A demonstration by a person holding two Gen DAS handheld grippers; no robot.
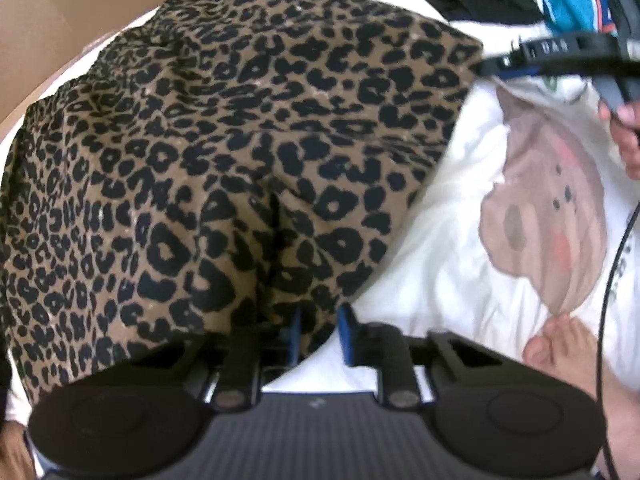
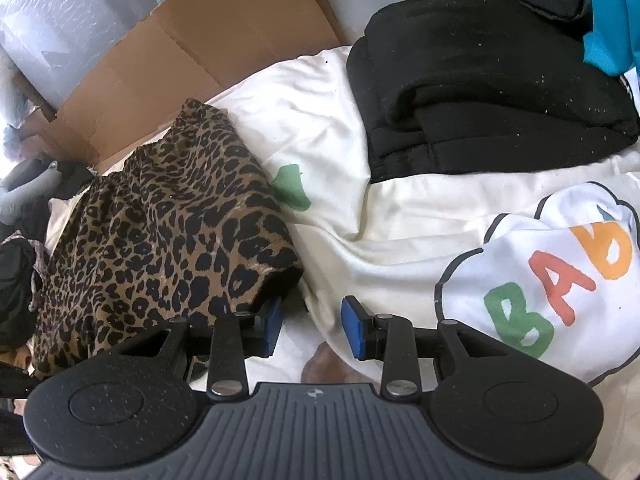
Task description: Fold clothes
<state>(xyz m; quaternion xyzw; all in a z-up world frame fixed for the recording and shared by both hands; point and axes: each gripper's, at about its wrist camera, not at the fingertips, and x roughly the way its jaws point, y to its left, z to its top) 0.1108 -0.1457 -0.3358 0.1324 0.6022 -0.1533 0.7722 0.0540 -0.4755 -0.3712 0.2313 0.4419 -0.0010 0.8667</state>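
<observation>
Broadly, a leopard-print garment (image 1: 224,168) lies spread over the white printed bedsheet (image 1: 452,216), beside a folded black garment (image 2: 488,92). At its near hem the left tool (image 1: 318,330) is clenched on a fold of the leopard cloth, blue pads narrow. At the far corner the right tool (image 2: 314,328) stands released, jaws partly apart over bare sheet, its left pad (image 2: 272,318) just beside the hem.

I see the leopard garment (image 1: 224,152) as thin, matt woven cloth, softly creased. The sheet (image 2: 320,120) under it is smooth white cloth with printed patches. The black stack (image 2: 480,92) looks like thick, linty fleece. The cardboard (image 2: 200,52) is matt brown. The right gripper (image 2: 312,330) is matt black plastic with metal pivot pins.
</observation>
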